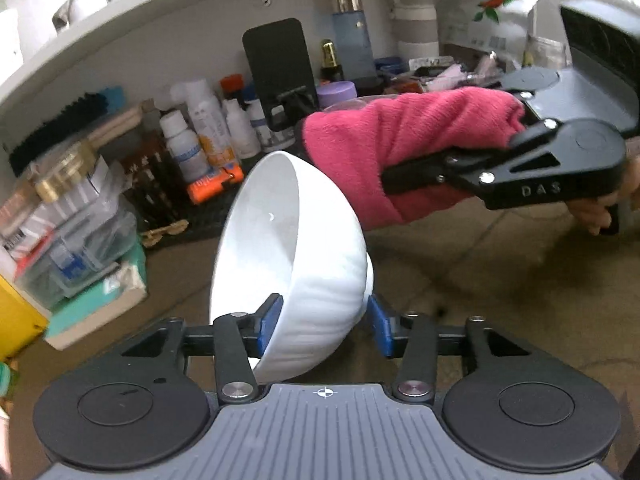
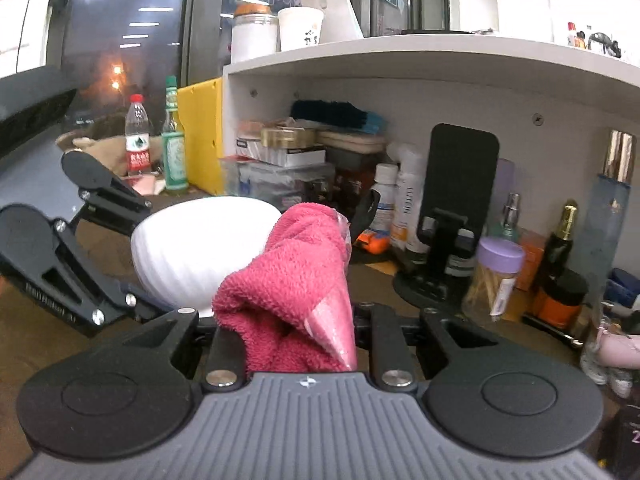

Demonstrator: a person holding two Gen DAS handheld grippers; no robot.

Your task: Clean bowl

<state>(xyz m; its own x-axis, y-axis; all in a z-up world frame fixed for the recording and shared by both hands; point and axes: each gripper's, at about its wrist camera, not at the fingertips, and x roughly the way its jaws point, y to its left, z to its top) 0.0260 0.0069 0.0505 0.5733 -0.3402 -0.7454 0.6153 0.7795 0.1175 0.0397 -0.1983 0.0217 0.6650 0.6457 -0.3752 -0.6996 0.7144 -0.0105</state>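
A white bowl (image 1: 292, 264) is held off the brown tabletop (image 1: 460, 280) by the left gripper (image 1: 326, 320), whose blue pads (image 1: 270, 320) are clamped on its wall — one inside, one outside. The bowl is tipped on its side, its opening turned to the left of that view. The right gripper (image 2: 296, 320) is closed on a pink cloth (image 2: 296, 272). The cloth sits just beside the bowl's ribbed outer wall, on the side away from the opening — to wipe inside, it likely must come round the rim.
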